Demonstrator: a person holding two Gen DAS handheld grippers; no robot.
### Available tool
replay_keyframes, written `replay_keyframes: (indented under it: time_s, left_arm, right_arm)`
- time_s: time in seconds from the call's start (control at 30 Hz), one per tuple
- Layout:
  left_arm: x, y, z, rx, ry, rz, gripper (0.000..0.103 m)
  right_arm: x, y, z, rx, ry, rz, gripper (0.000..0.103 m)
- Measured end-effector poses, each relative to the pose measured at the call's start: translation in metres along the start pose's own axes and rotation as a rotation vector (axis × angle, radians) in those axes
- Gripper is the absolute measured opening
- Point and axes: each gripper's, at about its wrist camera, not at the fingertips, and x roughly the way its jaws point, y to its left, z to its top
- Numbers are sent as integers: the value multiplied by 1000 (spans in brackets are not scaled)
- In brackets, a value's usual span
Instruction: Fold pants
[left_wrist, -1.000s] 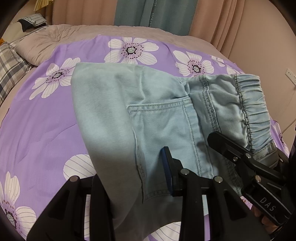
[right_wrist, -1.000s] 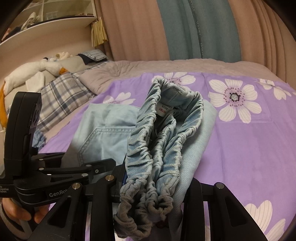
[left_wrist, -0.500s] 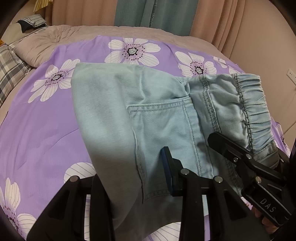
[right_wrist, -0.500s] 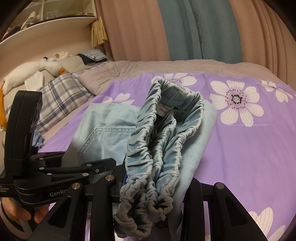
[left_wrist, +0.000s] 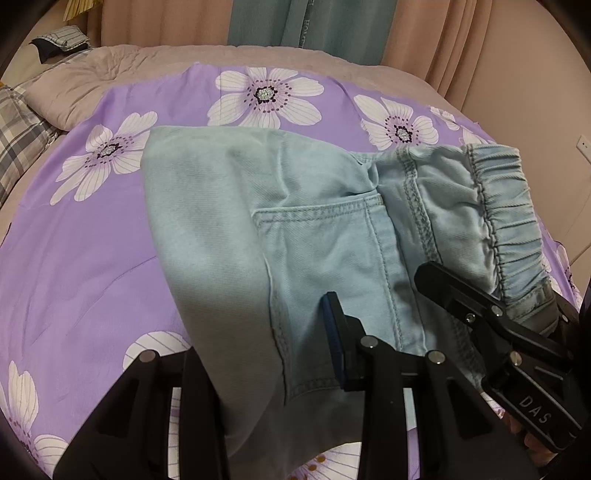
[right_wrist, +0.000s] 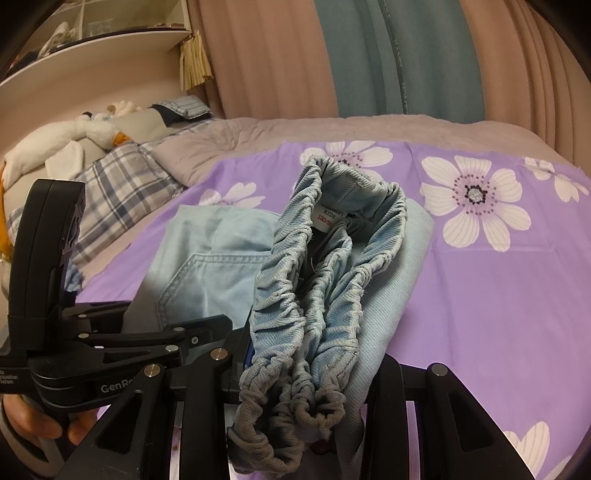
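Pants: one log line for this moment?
left gripper: shut on pants | right gripper: shut on waistband | bedsheet: underneath

Your pants (left_wrist: 295, 236) lie folded on the bedspread (left_wrist: 74, 258), waistband (right_wrist: 317, 295) nearest your right gripper (right_wrist: 306, 373), pillows (right_wrist: 122, 184) behind left.

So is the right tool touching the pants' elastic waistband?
Touching. The right wrist view shows the waistband bunched between the right tool's fingers, clamped against them.

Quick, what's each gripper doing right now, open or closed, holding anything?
Left gripper: closed on the pants, near the back pocket.
Right gripper: closed on the pants' elastic waistband.
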Motion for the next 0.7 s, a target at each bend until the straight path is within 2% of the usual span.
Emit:
replay_keyframes:
  time_s: [0.5, 0.7]
  left_arm:
    - [22, 4, -2, -15, 68, 4, 34]
    - [28, 7, -3, -11, 74, 20, 40]
  right_arm:
    - [17, -8, -3, 63, 89, 6, 36]
    - [24, -9, -5, 82, 127, -7, 37]
